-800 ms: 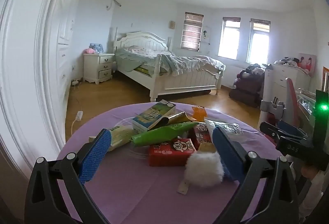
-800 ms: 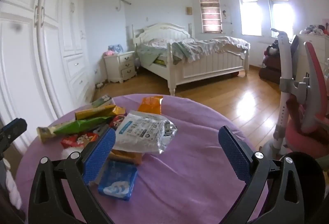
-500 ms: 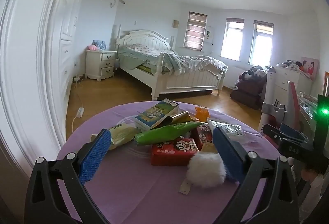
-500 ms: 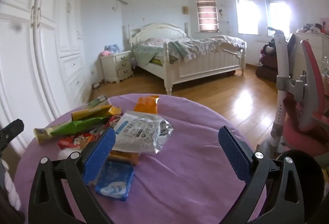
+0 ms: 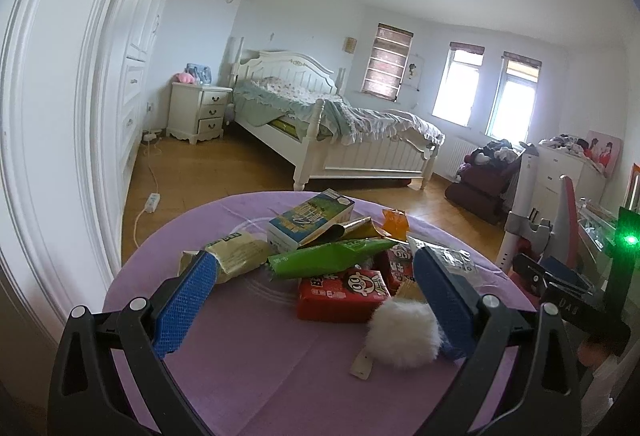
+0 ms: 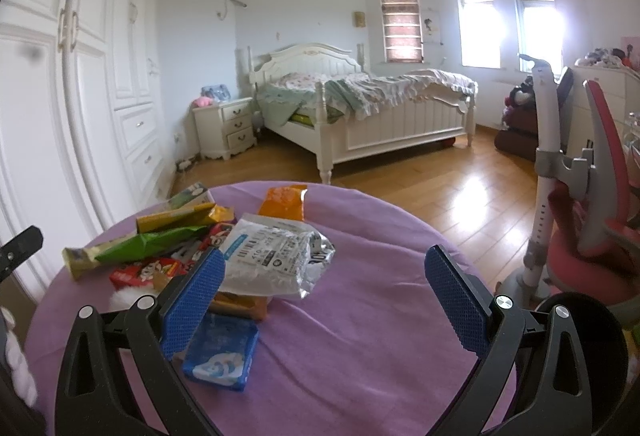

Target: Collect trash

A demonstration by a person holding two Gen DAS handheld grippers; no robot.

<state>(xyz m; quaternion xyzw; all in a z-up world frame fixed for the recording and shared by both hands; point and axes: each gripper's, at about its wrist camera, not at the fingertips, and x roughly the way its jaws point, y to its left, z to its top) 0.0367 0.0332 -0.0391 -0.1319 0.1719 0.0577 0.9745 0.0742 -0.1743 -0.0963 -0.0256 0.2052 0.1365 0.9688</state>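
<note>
Both tongs wide open, empty, left tongs (image 5: 314,294) over wrapper pile (image 5: 340,264), right tongs (image 6: 322,292) beside silver bag (image 6: 276,256)

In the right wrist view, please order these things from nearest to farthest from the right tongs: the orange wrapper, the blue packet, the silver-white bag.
Nearest first from the right tongs:
1. The blue packet, lying just below the left finger.
2. The silver-white bag, crumpled, in the middle of the purple table, left of centre.
3. The orange wrapper, at the table's far edge.
</note>
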